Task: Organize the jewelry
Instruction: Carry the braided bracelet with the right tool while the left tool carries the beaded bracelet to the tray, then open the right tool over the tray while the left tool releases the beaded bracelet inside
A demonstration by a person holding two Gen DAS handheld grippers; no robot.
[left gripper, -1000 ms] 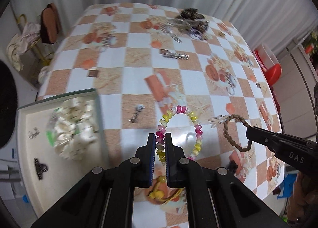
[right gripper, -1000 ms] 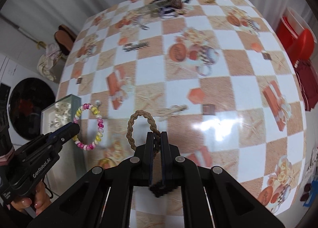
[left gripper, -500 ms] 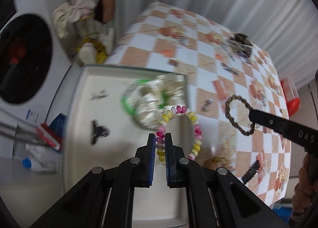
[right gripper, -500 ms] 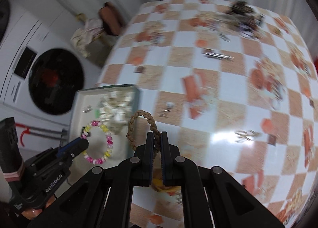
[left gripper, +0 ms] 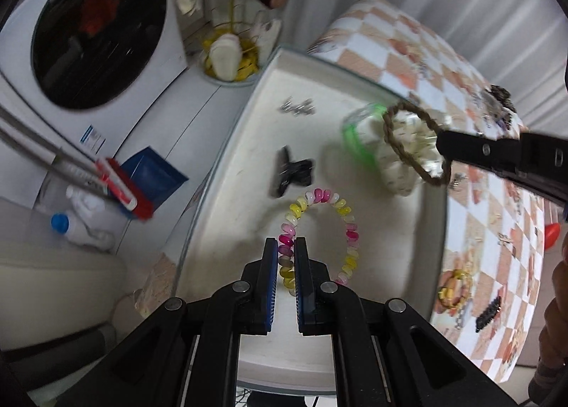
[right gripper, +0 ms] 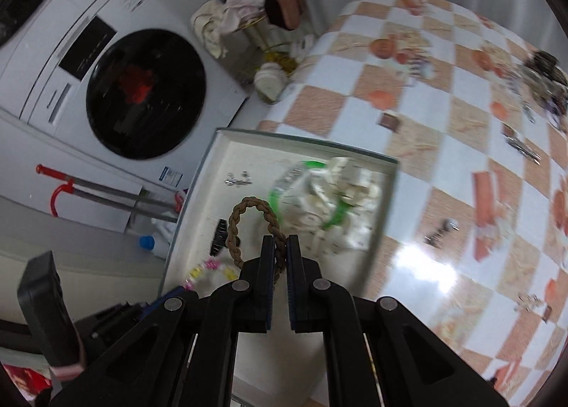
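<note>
My left gripper (left gripper: 285,247) is shut on a pink, yellow and white beaded bracelet (left gripper: 319,229) and holds it above the white tray (left gripper: 248,144). My right gripper (right gripper: 280,245) is shut on a brown braided bracelet (right gripper: 245,226), also above the tray (right gripper: 376,243); it shows from the side in the left wrist view (left gripper: 411,144). In the tray lie a shell bracelet with a green band (left gripper: 387,144), a black hair clip (left gripper: 291,172) and small silver pieces (left gripper: 296,107).
The tray sits at the left edge of a checkered table (right gripper: 443,123). More jewelry lies at the table's far end (right gripper: 543,76) and near edge (left gripper: 488,311). A washing machine (right gripper: 142,94), a bottle (left gripper: 81,226) and clothes stand beyond the table's edge.
Both grippers swung left from over the table to over the tray, each still holding its bracelet. The brown bracelet is now over the shell bracelet.
</note>
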